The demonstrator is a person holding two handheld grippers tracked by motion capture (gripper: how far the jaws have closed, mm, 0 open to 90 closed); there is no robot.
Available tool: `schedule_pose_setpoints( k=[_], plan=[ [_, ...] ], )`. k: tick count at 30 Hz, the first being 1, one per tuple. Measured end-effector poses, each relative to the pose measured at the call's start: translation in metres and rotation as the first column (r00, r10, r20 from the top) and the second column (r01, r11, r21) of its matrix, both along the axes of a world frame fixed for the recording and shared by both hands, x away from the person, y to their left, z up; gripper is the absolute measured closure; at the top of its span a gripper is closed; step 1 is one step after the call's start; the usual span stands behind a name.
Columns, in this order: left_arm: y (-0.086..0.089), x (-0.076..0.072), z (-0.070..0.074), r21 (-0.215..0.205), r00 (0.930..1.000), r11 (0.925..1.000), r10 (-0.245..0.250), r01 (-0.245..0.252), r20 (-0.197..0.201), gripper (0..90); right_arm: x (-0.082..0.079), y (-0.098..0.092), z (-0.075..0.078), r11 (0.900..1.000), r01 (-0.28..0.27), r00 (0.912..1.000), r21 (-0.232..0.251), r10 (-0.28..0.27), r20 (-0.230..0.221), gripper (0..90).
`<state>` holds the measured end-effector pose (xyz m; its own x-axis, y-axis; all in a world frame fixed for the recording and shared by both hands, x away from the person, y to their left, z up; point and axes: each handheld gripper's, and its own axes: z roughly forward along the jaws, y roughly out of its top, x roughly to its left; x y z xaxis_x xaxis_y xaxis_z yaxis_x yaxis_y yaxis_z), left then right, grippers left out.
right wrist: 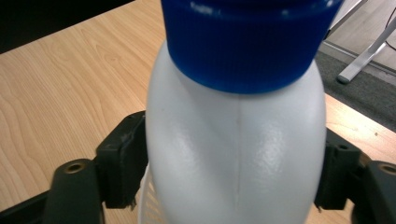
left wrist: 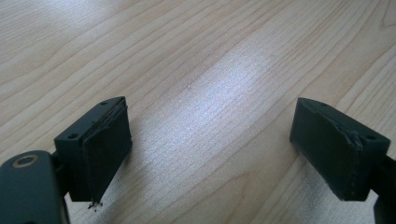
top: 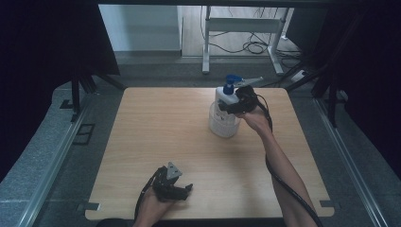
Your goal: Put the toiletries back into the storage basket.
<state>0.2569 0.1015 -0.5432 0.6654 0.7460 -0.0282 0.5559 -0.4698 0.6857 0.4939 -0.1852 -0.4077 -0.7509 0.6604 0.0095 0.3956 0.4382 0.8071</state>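
Note:
A white pump bottle (top: 226,98) with a blue pump head (top: 231,82) stands in a clear round cup (top: 223,125) at the table's far right. My right gripper (top: 231,107) reaches it from the right at shoulder height. In the right gripper view the bottle (right wrist: 233,140) sits between both jaws under its blue cap (right wrist: 247,42), and the pads (right wrist: 123,158) lie against its sides with no gap showing. My left gripper (top: 178,190) rests low near the front edge, open. Its jaws (left wrist: 210,140) stand wide apart over bare wood.
The light wooden table (top: 161,127) stands between grey floor rails, with dark curtains on both sides. A white metal frame (top: 246,28) and loose cables lie on the floor beyond the far edge. A black cable trails along the right forearm.

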Motion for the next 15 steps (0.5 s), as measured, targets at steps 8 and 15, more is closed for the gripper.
schedule_pose_setpoints(
  k=[8, 15],
  plan=[
    [0.000, 0.000, 0.000, 0.000, 1.0000, 1.0000, -0.001, 0.001, 0.000, 11.9, -0.005, 0.000, 0.005, 1.000, -0.007, 0.9998, 0.012, 0.007, 0.017, 15.9],
    [0.000, 0.000, 0.000, -0.001, 1.0000, 1.0000, -0.001, 0.001, 0.001, 11.9, -0.010, 0.000, 0.013, 1.000, -0.012, 0.9993, 0.005, 0.012, 0.036, 13.9]
  ],
)
